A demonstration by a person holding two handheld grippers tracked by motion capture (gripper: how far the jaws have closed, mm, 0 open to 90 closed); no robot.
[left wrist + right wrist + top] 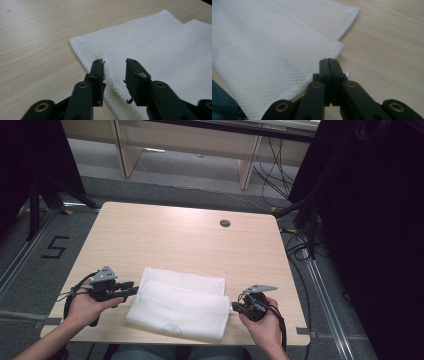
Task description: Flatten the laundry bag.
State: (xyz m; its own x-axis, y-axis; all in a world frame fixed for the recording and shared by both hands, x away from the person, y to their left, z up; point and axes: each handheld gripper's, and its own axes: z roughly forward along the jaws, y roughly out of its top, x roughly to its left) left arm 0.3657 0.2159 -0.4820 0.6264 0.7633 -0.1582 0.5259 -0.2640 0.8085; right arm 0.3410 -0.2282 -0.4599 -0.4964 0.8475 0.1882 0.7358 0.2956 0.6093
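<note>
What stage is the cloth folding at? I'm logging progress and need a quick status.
Done: the white mesh cloth already lies folded over itself on the table, its far layer showing beyond the near fold. In hand: the right gripper is shut at the cloth's right edge; the left gripper is open over the left edge. Left: probably another fold.

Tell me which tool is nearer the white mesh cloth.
Right. The right tool is shut at the white mesh cloth's right edge, seemingly pinching it; the left tool stands open over its left edge.

White mesh cloth (177, 307), folded w/ top layer offset, lying flat, near edge of table (165, 235), centre.
</note>
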